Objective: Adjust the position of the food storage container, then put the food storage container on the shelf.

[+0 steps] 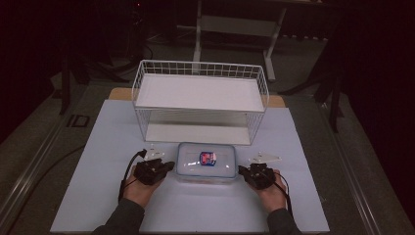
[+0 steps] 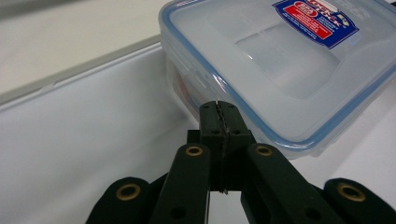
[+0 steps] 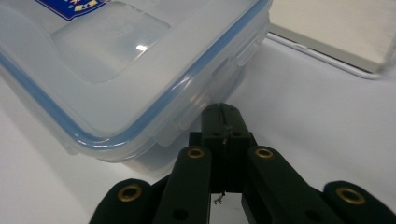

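Observation:
A clear plastic food box (image 1: 206, 163) with a blue-rimmed lid and a red and blue label lies on the white table, just in front of the wire shelf. My left gripper (image 1: 170, 166) is at the box's left side, jaws pressed together with nothing between them; in the left gripper view its tips (image 2: 219, 106) touch the side of the box (image 2: 280, 65). My right gripper (image 1: 241, 170) is at the right side, also shut and empty; in the right gripper view its tips (image 3: 223, 111) sit against the side flap of the box (image 3: 116, 70).
A white wire shelf rack (image 1: 200, 100) with two levels stands behind the box. The white table top (image 1: 98, 156) ends at a grey floor on both sides. A hand holds each gripper from the near edge.

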`<state>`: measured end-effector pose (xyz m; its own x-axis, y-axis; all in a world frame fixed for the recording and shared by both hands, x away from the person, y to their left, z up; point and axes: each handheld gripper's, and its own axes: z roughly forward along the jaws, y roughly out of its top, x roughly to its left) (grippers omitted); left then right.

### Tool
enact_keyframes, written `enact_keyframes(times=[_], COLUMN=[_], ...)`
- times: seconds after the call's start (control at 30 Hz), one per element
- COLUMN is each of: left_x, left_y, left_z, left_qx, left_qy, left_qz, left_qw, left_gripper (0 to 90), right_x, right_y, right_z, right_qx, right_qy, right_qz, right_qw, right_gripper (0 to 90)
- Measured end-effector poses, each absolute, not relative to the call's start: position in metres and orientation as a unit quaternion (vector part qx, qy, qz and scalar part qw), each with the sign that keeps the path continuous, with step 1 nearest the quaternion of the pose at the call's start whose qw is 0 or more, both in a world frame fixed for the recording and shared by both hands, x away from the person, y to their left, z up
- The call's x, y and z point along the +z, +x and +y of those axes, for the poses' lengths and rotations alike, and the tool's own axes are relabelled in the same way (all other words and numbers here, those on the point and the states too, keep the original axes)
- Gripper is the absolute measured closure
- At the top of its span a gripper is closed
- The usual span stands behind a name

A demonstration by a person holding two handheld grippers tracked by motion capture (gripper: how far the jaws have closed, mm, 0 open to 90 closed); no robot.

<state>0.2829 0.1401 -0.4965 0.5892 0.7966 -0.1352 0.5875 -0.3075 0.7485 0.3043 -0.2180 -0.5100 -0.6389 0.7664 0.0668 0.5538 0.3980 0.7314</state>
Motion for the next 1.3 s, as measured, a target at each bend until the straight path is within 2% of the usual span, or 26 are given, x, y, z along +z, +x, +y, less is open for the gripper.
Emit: enact_keyframes(times=[0.57, 0.7, 0.83, 0.93, 1.03, 1.27, 1.3], left_x=[-0.497, -0.49, -0.484, -0.482, -0.483, -0.487, -0.489], left_y=[0.275, 0.274, 0.274, 0.275, 0.277, 0.288, 0.291], left_z=[0.168, 0.173, 0.178, 0.181, 0.181, 0.175, 0.171], left_qx=[0.111, 0.126, 0.131, 0.126, 0.126, 0.111, 0.1], left_qy=[0.774, 0.767, 0.76, 0.755, 0.752, 0.75, 0.744], left_qz=[0.459, 0.458, 0.451, 0.444, 0.447, 0.453, 0.457], left_qw=[0.422, 0.431, 0.449, 0.466, 0.467, 0.469, 0.477], left_gripper=[89.3, 83.0, 73.0, 64.4, 55.4, 44.2, 40.4], right_x=[-0.509, -0.504, -0.497, -0.488, -0.485, -0.484, -0.484], right_y=[0.302, 0.302, 0.302, 0.301, 0.3, 0.302, 0.304], right_z=[-0.198, -0.202, -0.207, -0.211, -0.21, -0.208, -0.209], right_qx=[0.382, 0.381, 0.394, 0.417, 0.43, 0.439, 0.453], right_qy=[0.37, 0.372, 0.379, 0.378, 0.375, 0.384, 0.396], right_qz=[0.838, 0.837, 0.827, 0.817, 0.812, 0.804, 0.793], right_qw=[0.123, 0.128, 0.13, 0.126, 0.121, 0.113, 0.096], right_gripper=[89.9, 84.3, 80.5, 73.8, 62.9, 53.4, 49.0])
